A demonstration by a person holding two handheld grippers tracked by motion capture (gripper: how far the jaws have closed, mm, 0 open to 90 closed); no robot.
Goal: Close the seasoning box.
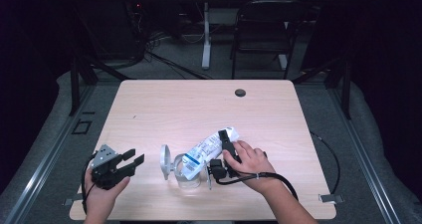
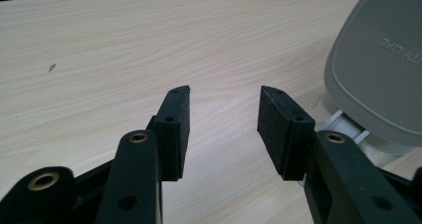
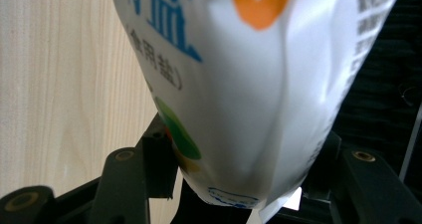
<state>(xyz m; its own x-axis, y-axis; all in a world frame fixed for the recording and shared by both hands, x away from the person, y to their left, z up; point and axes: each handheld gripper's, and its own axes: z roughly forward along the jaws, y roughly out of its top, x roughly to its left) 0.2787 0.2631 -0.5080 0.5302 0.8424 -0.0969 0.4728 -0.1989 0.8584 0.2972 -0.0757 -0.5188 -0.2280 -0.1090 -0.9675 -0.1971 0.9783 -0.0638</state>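
Note:
A white salt bag (image 1: 204,152) with blue print hangs slanted, its lower end down in a clear container (image 1: 190,178) near the table's front edge. The container's grey hinged lid (image 1: 165,160) stands up open on its left. My right gripper (image 1: 225,133) is shut on the bag's upper end, and in the right gripper view the bag (image 3: 239,84) bulges between both jaws of the right gripper (image 3: 239,152). My left gripper (image 1: 135,157) rests open and empty at the front left, pointing at the lid. Beyond the left gripper's (image 2: 224,109) spread jaws the lid (image 2: 383,59) rises at the right.
A dark cable grommet (image 1: 240,92) sits near the table's far edge. The right gripper's cable (image 1: 278,176) loops over the front right of the light wooden table (image 1: 164,109). A folding chair (image 1: 263,25) stands behind the table.

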